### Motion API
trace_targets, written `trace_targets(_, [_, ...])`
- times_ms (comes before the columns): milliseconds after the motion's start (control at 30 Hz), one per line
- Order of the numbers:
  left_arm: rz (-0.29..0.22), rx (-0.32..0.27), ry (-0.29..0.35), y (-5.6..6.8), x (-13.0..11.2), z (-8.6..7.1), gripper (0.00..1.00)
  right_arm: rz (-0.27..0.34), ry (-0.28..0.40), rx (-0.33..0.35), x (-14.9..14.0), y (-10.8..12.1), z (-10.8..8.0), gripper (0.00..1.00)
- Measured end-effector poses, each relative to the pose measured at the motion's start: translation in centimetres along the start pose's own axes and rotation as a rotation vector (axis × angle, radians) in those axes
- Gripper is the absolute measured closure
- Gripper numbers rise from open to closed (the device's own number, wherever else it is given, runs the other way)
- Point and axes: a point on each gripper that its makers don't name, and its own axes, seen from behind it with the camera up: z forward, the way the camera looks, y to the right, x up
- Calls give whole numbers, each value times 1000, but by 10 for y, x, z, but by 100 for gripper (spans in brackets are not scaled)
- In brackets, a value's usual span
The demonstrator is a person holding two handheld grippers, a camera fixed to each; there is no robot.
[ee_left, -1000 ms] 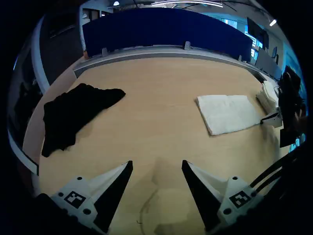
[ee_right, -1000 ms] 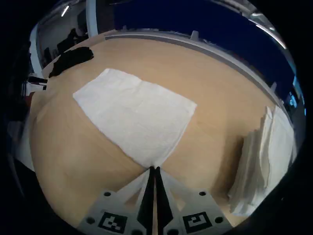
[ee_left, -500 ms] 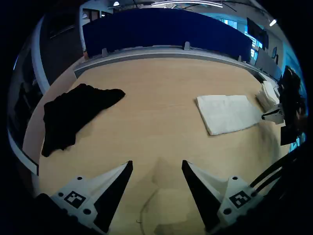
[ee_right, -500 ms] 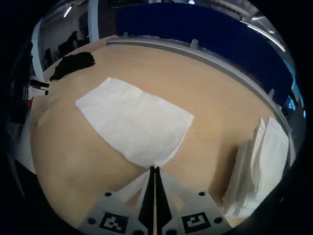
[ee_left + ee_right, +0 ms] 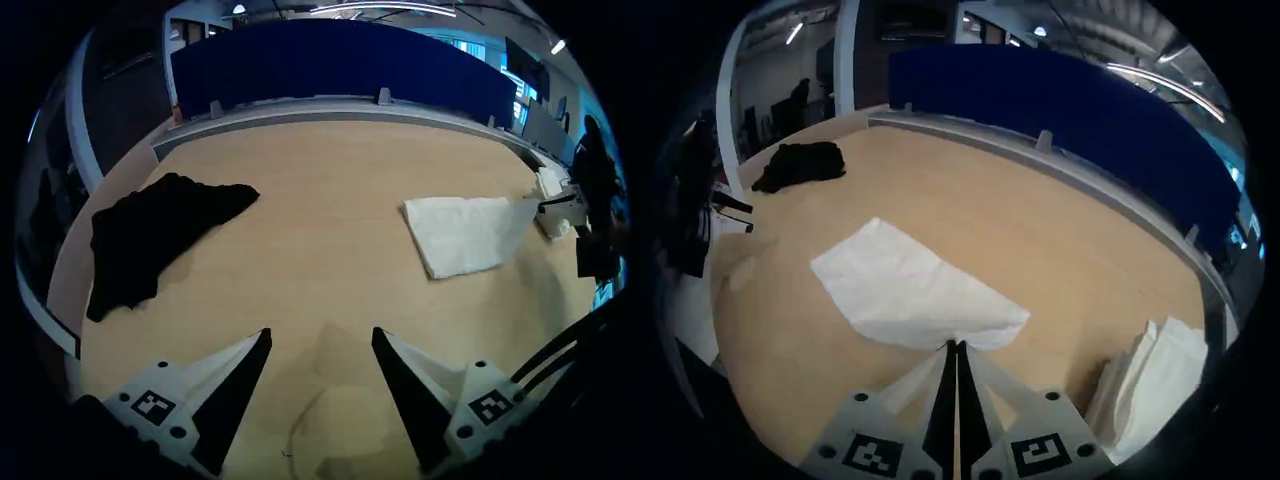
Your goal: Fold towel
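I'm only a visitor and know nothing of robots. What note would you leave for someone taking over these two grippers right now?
Right gripper: shut on one corner of the white cloth towel, which is raised off the light wooden table.
Left gripper: open, empty, over bare table, apart from the towel.
Nearby: crumpled black cloth; stack of folded white towels.
Done: corner gripped.
Left: probably carry the corner across, lay the fold, flatten.

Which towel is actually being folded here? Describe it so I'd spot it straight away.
On the wooden table before the blue divider, a single white towel lies spread out. Unlike the stack of folded towels beside it and the black cloth farther off, one corner is pinched by the right gripper.
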Motion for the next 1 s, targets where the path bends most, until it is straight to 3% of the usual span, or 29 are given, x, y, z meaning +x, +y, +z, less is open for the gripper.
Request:
trace_targets(567, [-8,5,15,-3,6,0,7,-70,34,38,40,-17,11,96])
trace_targets(767, [-16,18,34,-5,11,-6,7,-125,56,85,70,-43,28,96])
trace_targets(1000, [-62,27,61,-10,16,-15,7,-190,58,166,91,-95,55,95])
